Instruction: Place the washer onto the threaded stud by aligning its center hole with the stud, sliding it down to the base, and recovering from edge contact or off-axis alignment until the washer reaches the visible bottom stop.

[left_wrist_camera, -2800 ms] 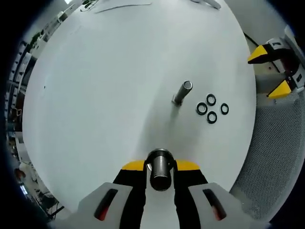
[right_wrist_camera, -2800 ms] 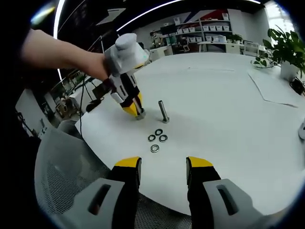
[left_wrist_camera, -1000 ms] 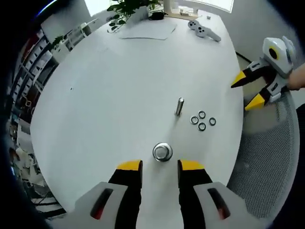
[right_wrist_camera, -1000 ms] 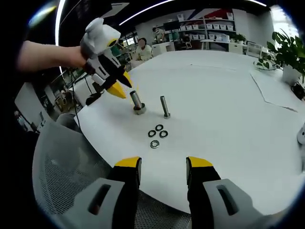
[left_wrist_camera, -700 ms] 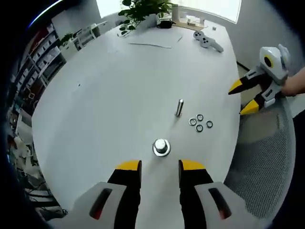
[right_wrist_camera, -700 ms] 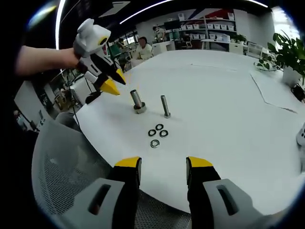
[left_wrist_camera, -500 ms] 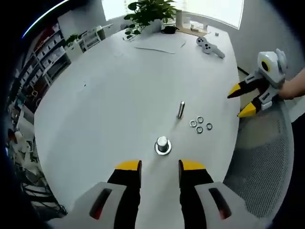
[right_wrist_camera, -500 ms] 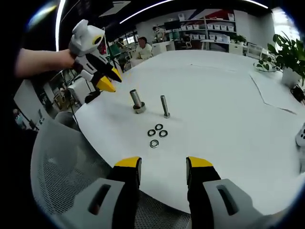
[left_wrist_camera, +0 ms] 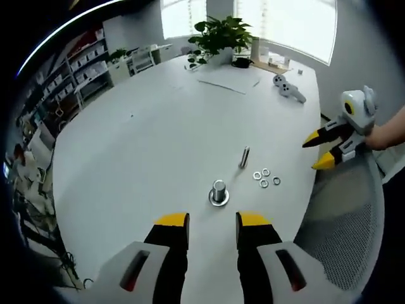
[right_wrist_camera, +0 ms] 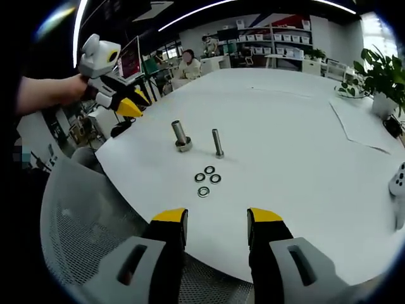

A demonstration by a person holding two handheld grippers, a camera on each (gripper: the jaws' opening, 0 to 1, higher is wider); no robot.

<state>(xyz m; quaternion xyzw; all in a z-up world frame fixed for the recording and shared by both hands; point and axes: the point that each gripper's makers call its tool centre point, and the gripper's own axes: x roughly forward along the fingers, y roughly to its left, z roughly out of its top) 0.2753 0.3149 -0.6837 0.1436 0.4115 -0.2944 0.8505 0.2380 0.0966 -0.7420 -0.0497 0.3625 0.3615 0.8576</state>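
Observation:
On the round white table [left_wrist_camera: 145,145] stand two upright metal pieces: a thick stud on a flanged base [left_wrist_camera: 219,192] [right_wrist_camera: 181,137] and a thinner threaded stud [left_wrist_camera: 244,157] [right_wrist_camera: 218,142]. Several small washers [left_wrist_camera: 264,178] [right_wrist_camera: 207,177] lie flat in a cluster beside the thin stud. My left gripper [left_wrist_camera: 212,221] hovers open, well back from the flanged stud, with nothing between its jaws; in the right gripper view it [right_wrist_camera: 128,105] hangs off the table's far-left edge in a hand. My right gripper [right_wrist_camera: 217,218] is open and empty short of the washers, and appears beyond the table edge [left_wrist_camera: 318,152].
A grey mesh chair [left_wrist_camera: 342,234] [right_wrist_camera: 82,234] sits at the table's near edge. A game controller [left_wrist_camera: 288,88], a sheet of paper [left_wrist_camera: 221,85] and a potted plant [left_wrist_camera: 221,35] are at the far side. Shelves and a seated person are in the background.
My left gripper let go of the flanged stud, which now stands on the table, and drew back and up away from it. The right gripper stayed roughly in place, open.

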